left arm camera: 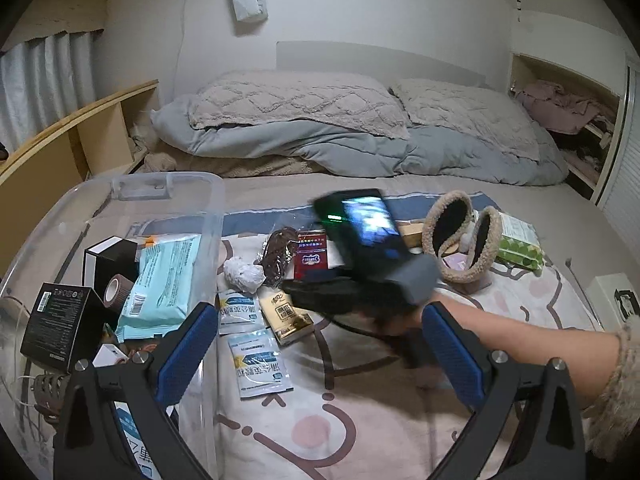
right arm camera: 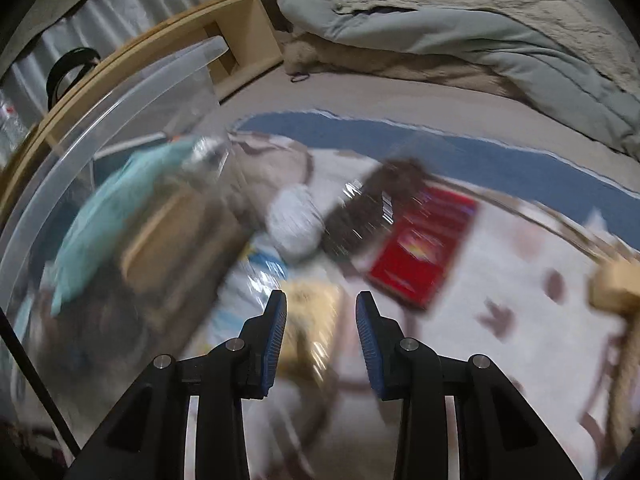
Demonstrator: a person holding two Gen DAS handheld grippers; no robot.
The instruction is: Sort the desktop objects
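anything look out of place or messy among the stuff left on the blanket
One thing: a crumpled white paper wad lies on the blanket beside a brown foil wrapper, looking like rubbish among intact packets. The white sachets lie scattered at different angles. Nothing looks spilled or broken.

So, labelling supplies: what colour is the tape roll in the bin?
Brown tape roll; left wrist view.

One clear plastic bin [left arm camera: 176, 188]. Inside it: two black boxes [left arm camera: 60, 320], one roll of brown tape [left arm camera: 116, 286], one pale green pack [left arm camera: 164, 280]. On the blanket: three white sachets [left arm camera: 258, 364], one red packet [left arm camera: 314, 254], one gold packet [left arm camera: 286, 316], one crumpled tissue [left arm camera: 244, 274], perhaps two fuzzy slippers [left arm camera: 448, 216].
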